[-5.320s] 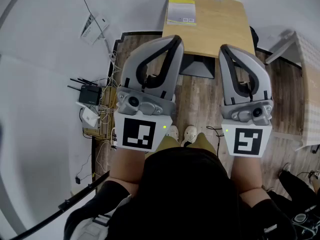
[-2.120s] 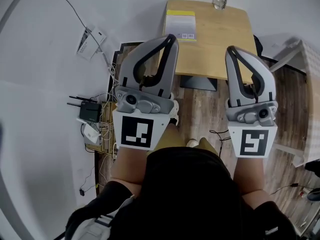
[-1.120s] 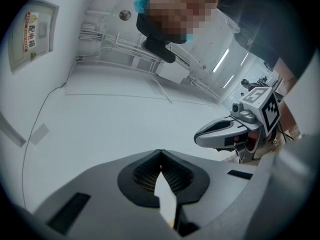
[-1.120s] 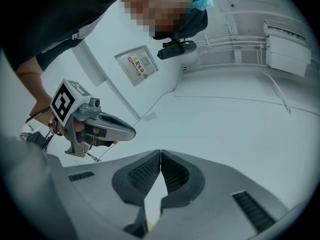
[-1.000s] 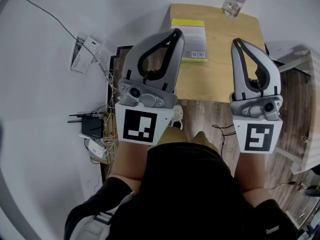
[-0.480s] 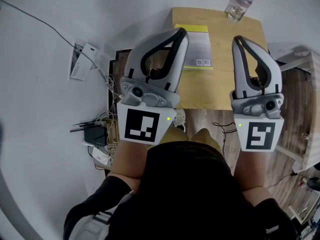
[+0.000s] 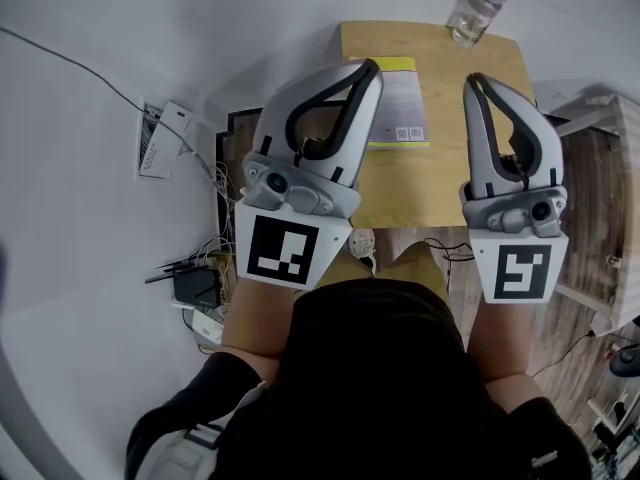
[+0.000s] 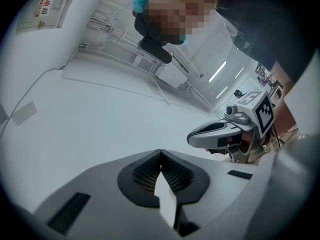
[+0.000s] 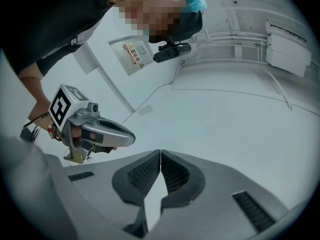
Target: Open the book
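Lying closed on the table's (image 7: 440, 183) far left part, the book (image 7: 405, 103) shows its cover, with a yellow band at the far end. From the head view, the left gripper (image 7: 368, 68) overlaps the book's left edge, with its jaws pressed together on nothing. The right gripper (image 7: 478, 80) hangs to the book's right, over bare wood, also closed and empty. A bottle (image 7: 473, 8) stands at the far right corner.

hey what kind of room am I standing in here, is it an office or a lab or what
Probably an office or a small lab workroom. A small wooden table holds a book and a water bottle, and a router sits among loose cables on the wood floor by a plain white wall.
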Demonstrator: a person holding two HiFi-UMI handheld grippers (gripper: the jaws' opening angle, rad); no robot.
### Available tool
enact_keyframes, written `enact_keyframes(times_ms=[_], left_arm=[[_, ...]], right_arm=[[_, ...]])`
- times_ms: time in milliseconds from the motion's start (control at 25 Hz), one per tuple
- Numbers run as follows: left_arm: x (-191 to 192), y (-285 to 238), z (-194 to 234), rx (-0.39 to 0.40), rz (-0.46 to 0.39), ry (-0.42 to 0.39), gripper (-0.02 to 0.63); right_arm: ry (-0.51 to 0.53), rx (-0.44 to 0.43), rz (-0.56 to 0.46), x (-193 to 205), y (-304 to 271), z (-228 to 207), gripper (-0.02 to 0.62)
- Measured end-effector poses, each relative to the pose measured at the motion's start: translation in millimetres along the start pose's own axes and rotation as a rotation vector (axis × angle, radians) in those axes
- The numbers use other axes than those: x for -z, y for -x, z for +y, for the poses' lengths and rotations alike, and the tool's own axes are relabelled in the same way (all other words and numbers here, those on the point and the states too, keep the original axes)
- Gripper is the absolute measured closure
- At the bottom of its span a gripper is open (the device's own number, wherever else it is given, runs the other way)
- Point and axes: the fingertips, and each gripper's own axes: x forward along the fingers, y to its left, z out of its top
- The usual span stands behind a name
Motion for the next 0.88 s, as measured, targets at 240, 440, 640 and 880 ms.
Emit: enact_keyframes(times_ms=[240, 440, 640, 880], left_arm=[[7.7, -5.5, 4.0, 0.012, 0.001, 0.005, 0.595], [18.7, -9.7, -0.3, 0.029, 0.013, 0.012, 0.595], [28.1, -10.2, -2.2, 0.022, 0.036, 0.008, 0.595], [32.5, -9.2, -3.4, 0.016, 0.054, 0.007, 0.595]], right_arm=[[0.016, -0.009, 0.035, 10.6, -2.5, 1.8, 0.566], [0.014, -0.016, 0.048, 18.7, -2.3, 2.7, 0.566], [-0.01, -0.022, 0.041, 24.4, -3.7, 3.3, 0.566], [-0.016, -0.041, 0.044, 27.9, -6.1, 6.0, 0.566]])
